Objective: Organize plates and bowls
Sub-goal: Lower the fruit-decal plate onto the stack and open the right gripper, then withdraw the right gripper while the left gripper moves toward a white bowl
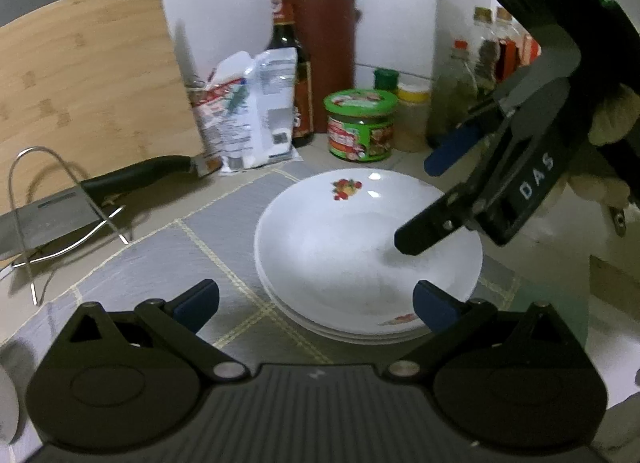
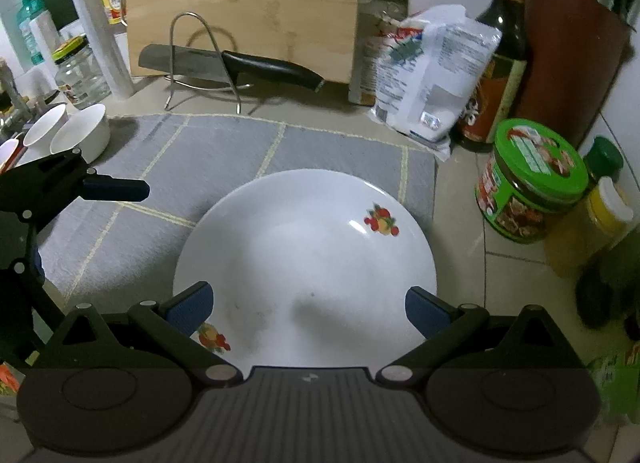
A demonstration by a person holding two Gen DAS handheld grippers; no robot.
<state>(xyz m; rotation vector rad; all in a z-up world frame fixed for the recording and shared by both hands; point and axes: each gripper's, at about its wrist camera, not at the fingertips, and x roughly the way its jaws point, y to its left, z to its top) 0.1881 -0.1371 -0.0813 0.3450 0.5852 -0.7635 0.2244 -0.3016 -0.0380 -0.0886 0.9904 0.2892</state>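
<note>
1. Two grippers hang over the worktop with jaws spread wide and nothing between them: the right gripper sits nearest, above the near rim of the plate stack; the left gripper hovers over the same stack's left edge.
2. Three or so white plates with a fruit motif lie nested at the right edge of the grey mat, partly overhanging onto the tiled counter.
3. Judging by this, the plates look gathered and the stacking step nearly closed; the bowls remain.
4. Two white bowls sit side by side at the mat's far-left corner, well apart from the stack.
5. Next, I judge, the left gripper must swing to the bowls, close on one rim, and nest it in the other.
6. Beyond the mat, a wire rack holds a cleaver before an upright cutting board; a green-lidded jar stands right.
</note>
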